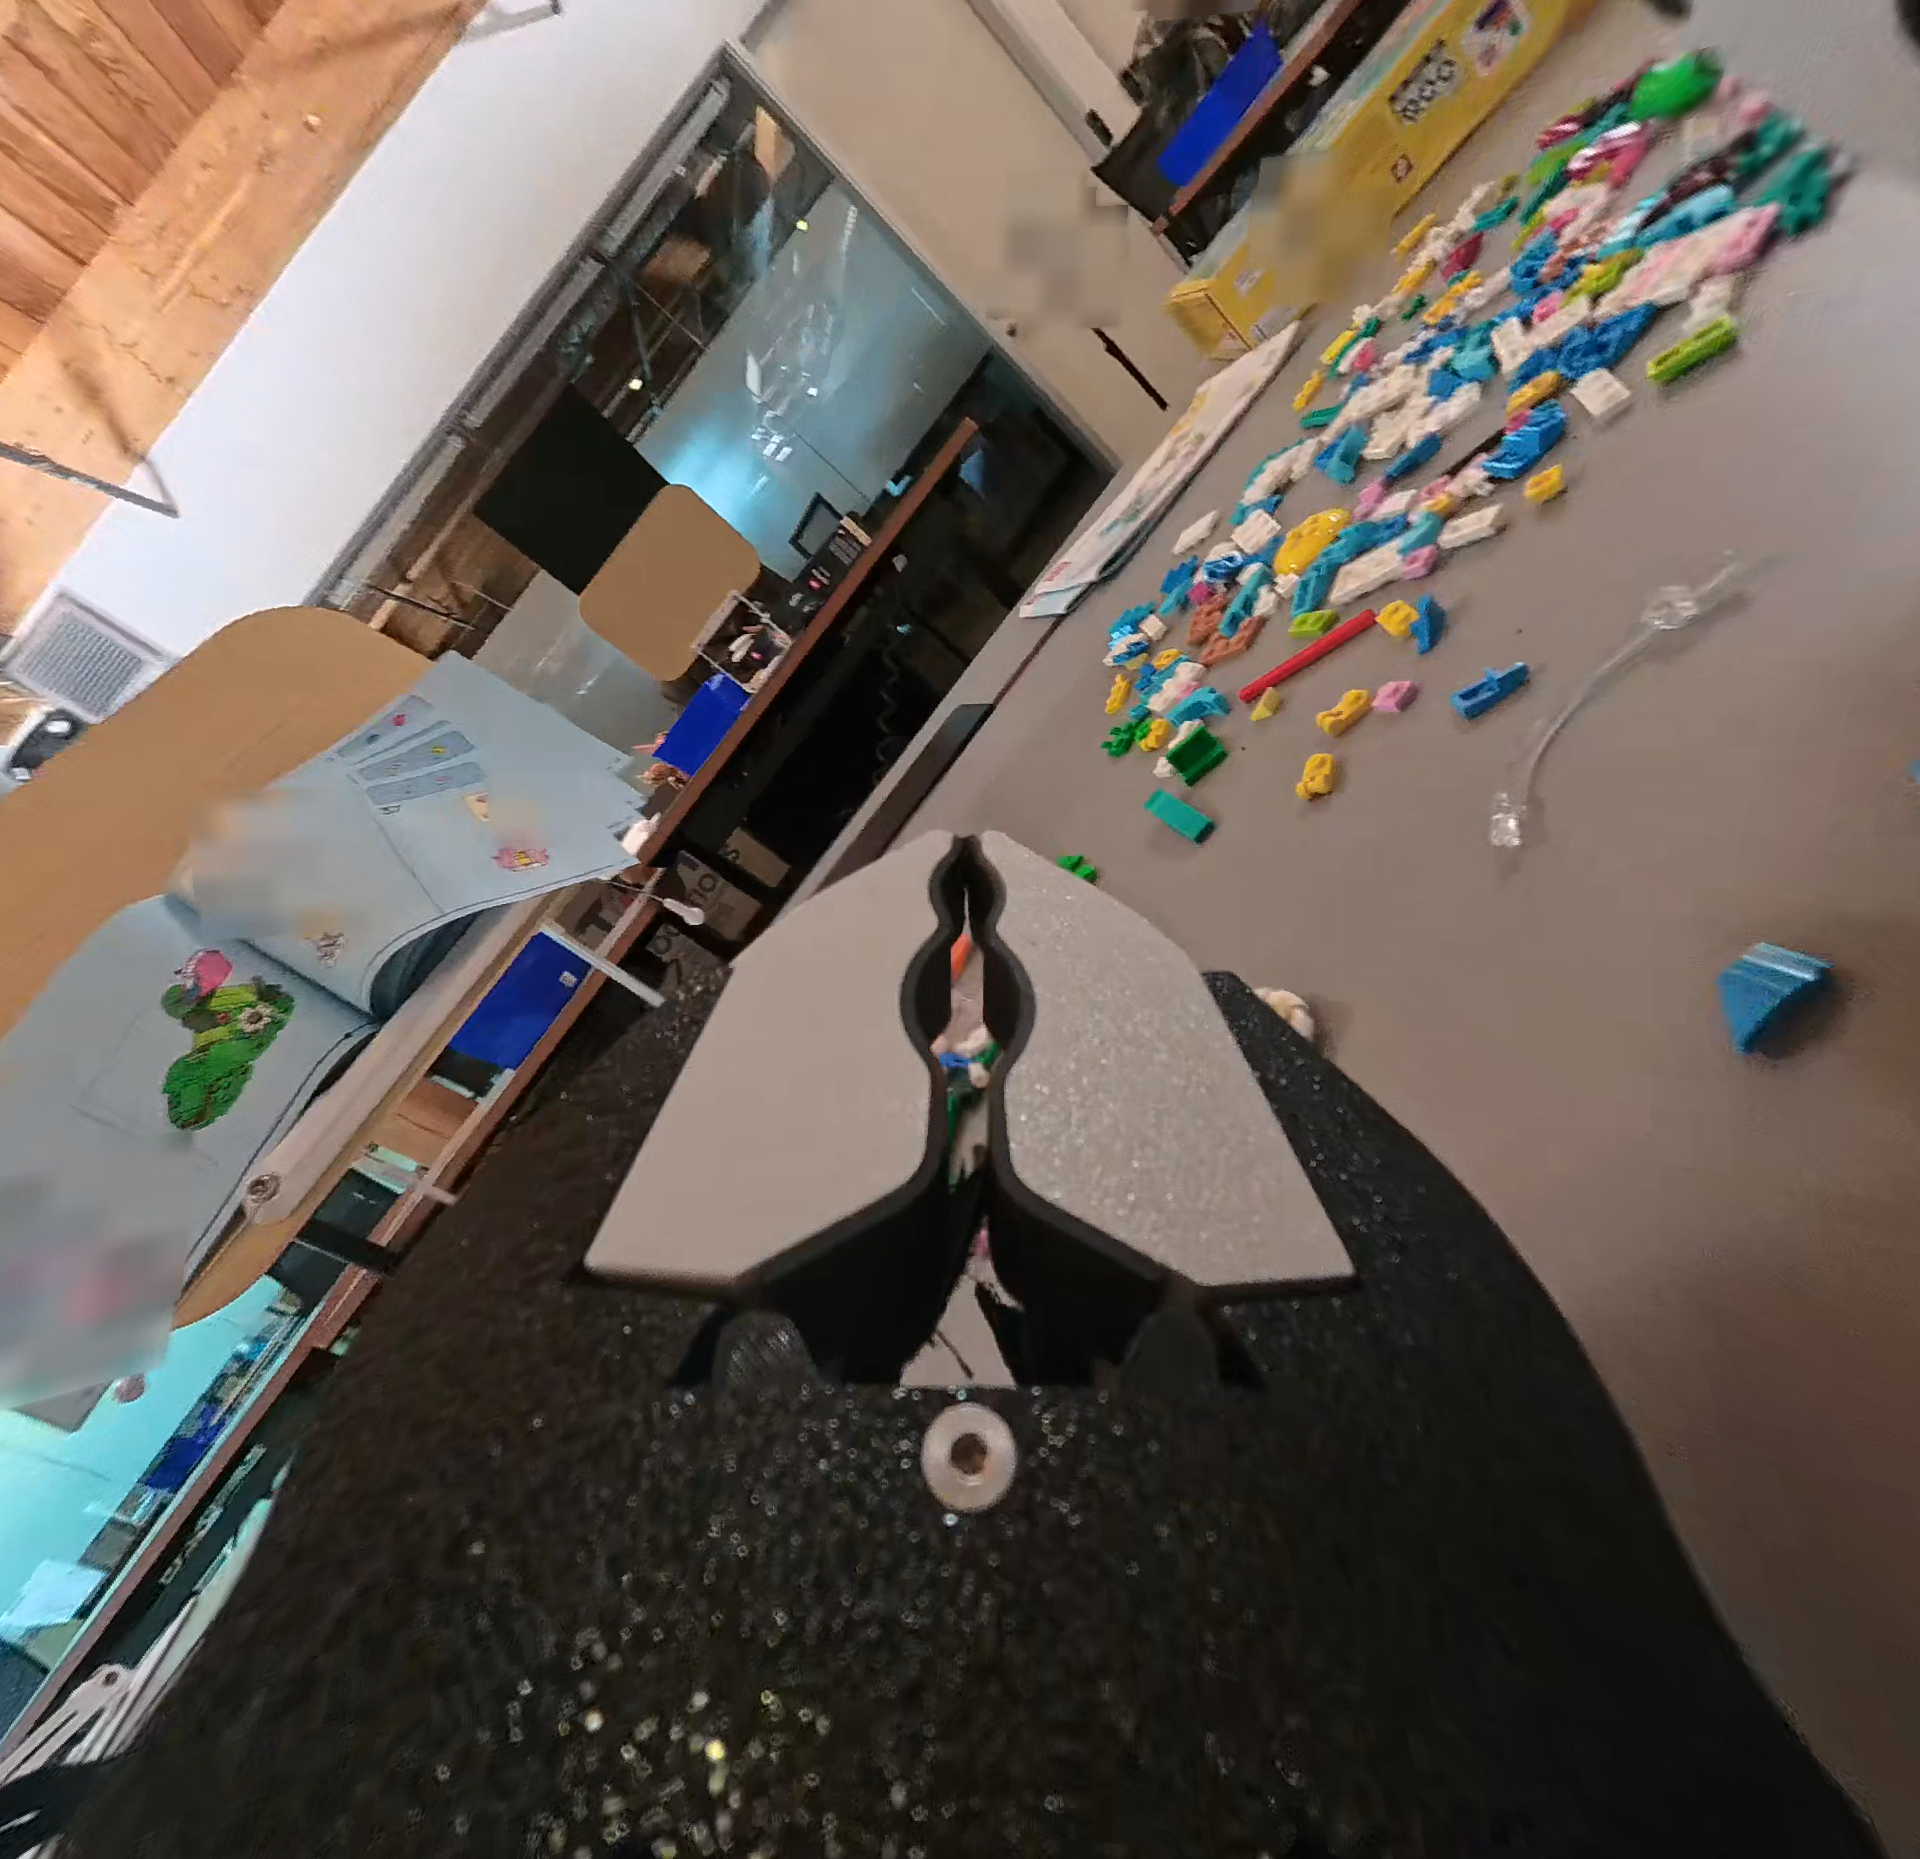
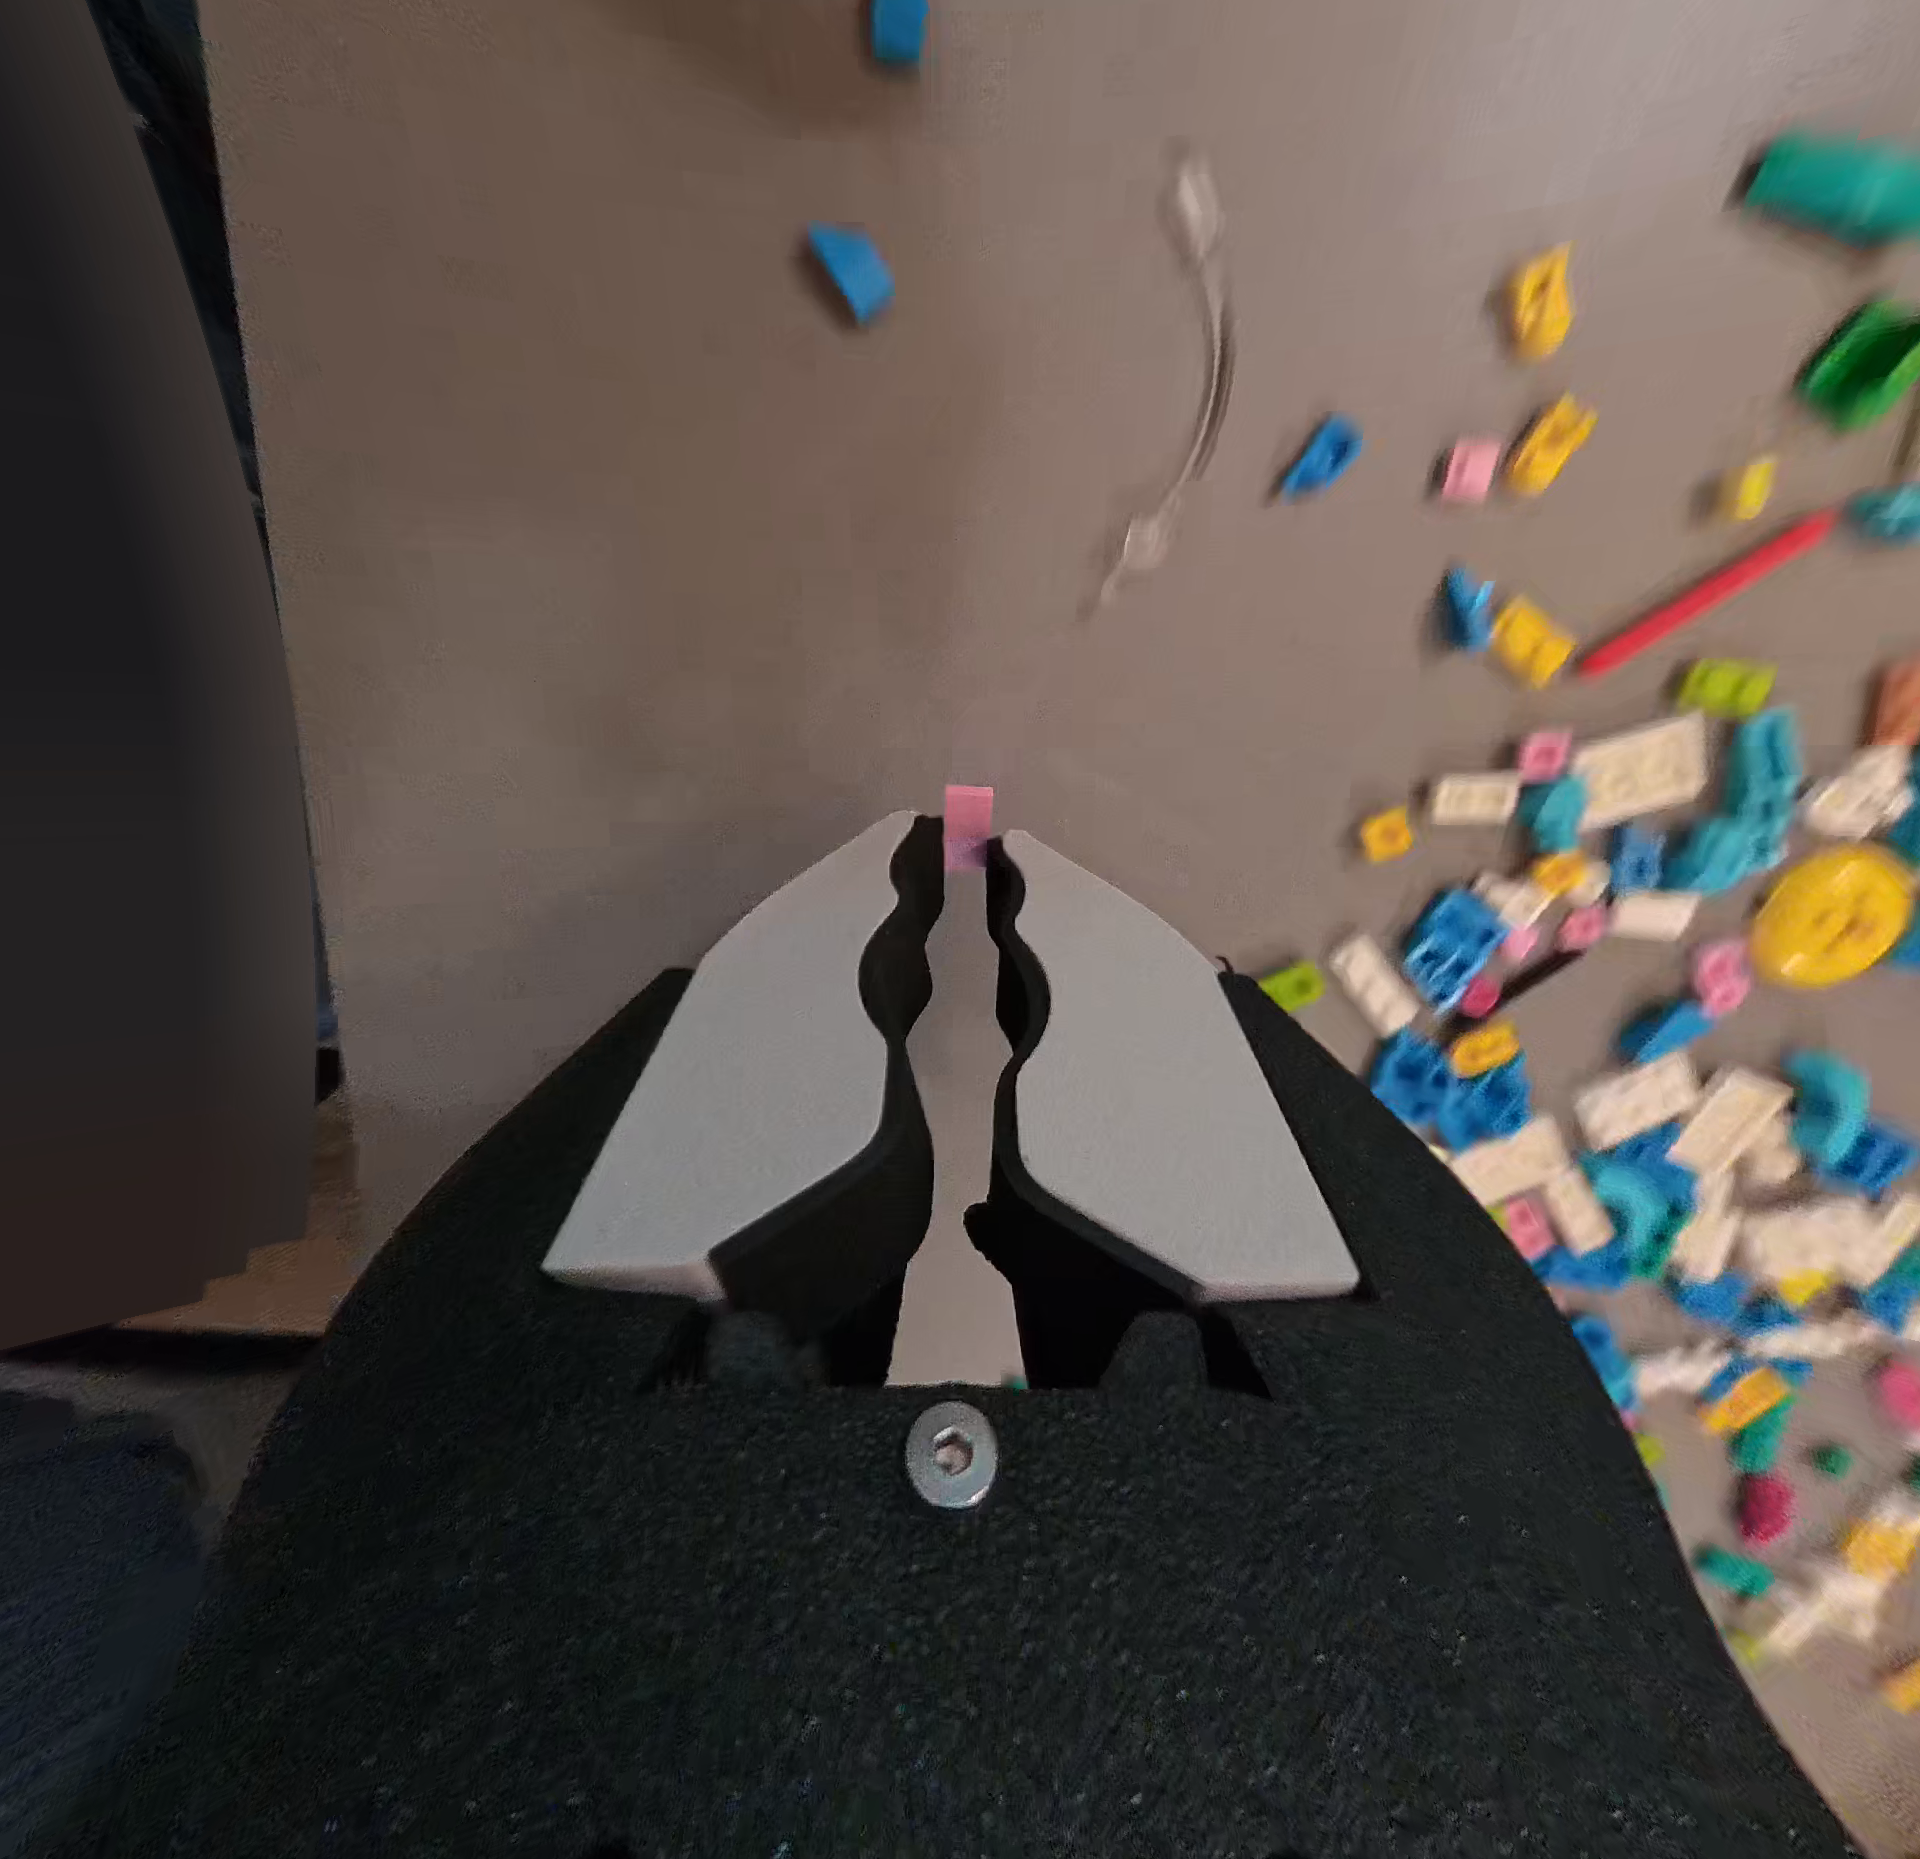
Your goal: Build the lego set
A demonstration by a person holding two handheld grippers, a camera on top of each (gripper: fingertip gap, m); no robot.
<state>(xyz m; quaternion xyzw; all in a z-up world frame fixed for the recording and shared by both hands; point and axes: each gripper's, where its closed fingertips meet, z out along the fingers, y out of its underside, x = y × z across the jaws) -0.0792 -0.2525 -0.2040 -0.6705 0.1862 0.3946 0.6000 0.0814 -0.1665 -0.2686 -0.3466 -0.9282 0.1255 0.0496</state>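
Right gripper (image 2: 954,835) clamped at tips on small pink brick (image 2: 967,828) above grey surface (image 2: 623,562), left gripper (image 1: 971,853) closed on partly hidden small build (image 1: 961,1056); light, rigid, slippery plastic, best pinched across flat sides.

pink brick (image 2: 967,825), grey table (image 2: 623,459), red rod (image 2: 1704,594), yellow box (image 1: 1455,95)

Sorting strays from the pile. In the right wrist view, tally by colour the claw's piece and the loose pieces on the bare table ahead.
Blue pieces: 2
Clear curved piece: 1
Pink piece, in right claw: 1
Total: 4
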